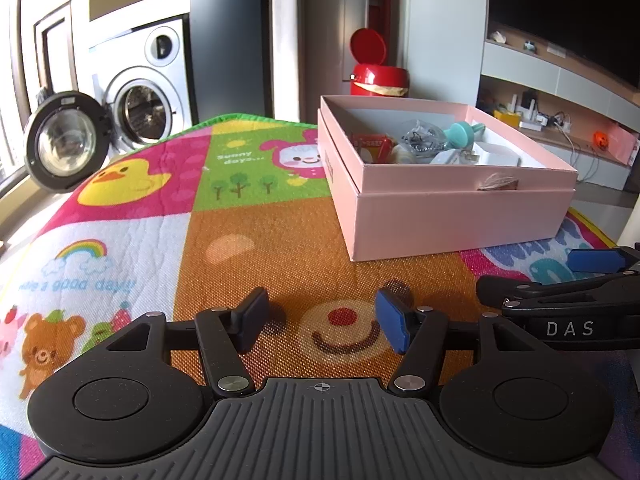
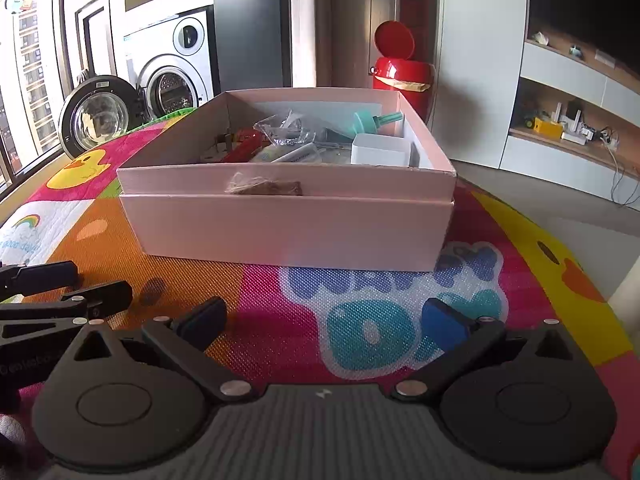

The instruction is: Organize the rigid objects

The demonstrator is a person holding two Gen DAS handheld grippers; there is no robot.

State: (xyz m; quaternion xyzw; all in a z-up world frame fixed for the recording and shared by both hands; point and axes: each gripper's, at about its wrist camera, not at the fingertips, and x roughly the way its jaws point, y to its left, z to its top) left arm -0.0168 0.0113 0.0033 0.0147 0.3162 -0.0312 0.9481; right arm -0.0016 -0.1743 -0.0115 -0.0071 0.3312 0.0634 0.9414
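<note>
A pink cardboard box (image 1: 460, 216) (image 2: 288, 228) stands on a colourful cartoon mat (image 1: 248, 240) (image 2: 280, 320). Inside lie a teal plastic piece (image 1: 460, 132) (image 2: 370, 122), a crinkled clear bag (image 1: 422, 138) (image 2: 286, 128), a red item (image 1: 372, 146) (image 2: 246, 144) and a white rectangular container (image 1: 494, 156) (image 2: 380, 150). My left gripper (image 1: 322, 320) is open and empty, low over the mat, in front and left of the box. My right gripper (image 2: 324, 320) is open and empty, in front of the box. Each gripper's fingers show at the edge of the other's view.
A red bin (image 1: 378, 76) (image 2: 402, 72) with its lid up stands behind the box. A washing machine (image 1: 140, 92) (image 2: 172, 80) with its door open is at the back left. Shelving with small items (image 1: 560, 120) (image 2: 568, 128) is on the right.
</note>
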